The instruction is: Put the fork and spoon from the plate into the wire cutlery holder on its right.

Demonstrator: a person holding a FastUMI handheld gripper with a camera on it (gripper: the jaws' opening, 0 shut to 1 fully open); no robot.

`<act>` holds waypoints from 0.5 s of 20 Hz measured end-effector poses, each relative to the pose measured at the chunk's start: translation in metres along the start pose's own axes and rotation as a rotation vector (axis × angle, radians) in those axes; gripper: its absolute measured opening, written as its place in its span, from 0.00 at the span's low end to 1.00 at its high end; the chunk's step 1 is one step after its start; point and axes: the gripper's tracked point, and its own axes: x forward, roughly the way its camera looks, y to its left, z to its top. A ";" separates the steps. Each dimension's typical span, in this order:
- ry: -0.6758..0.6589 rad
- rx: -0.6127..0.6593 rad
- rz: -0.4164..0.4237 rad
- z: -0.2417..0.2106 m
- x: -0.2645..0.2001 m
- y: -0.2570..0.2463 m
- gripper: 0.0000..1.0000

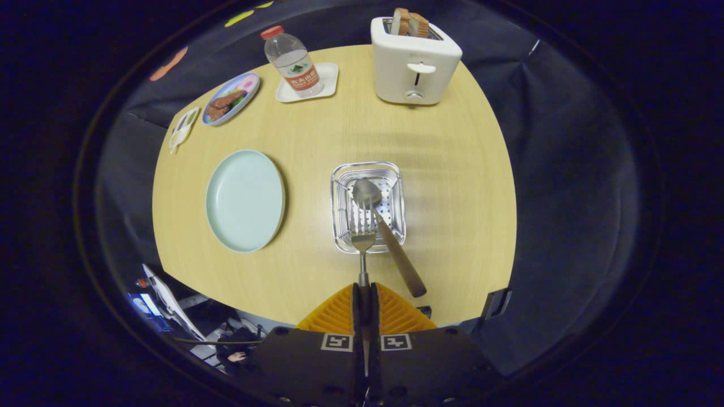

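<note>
My gripper (pixel 365 294) is shut on the fork (pixel 363 243), whose thin metal stem runs out from between the fingers with its tines over the near rim of the wire cutlery holder (pixel 396 186). The spoon (pixel 378 217) stands in the holder, bowl down inside it, with its wooden handle leaning out over the near rim to the right of the fork. The pale green plate (pixel 245 199) lies bare to the left of the holder. I look down on all of this from well above the round wooden table (pixel 452 169).
At the table's far side stand a white toaster (pixel 414 61) with bread slices, a water bottle (pixel 293 62) on a white square tray, and a small plate of food (pixel 231 98). A small card lies at the far left edge. Black cloth surrounds the table.
</note>
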 end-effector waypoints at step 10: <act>0.090 -0.050 -0.052 0.031 0.006 0.005 0.06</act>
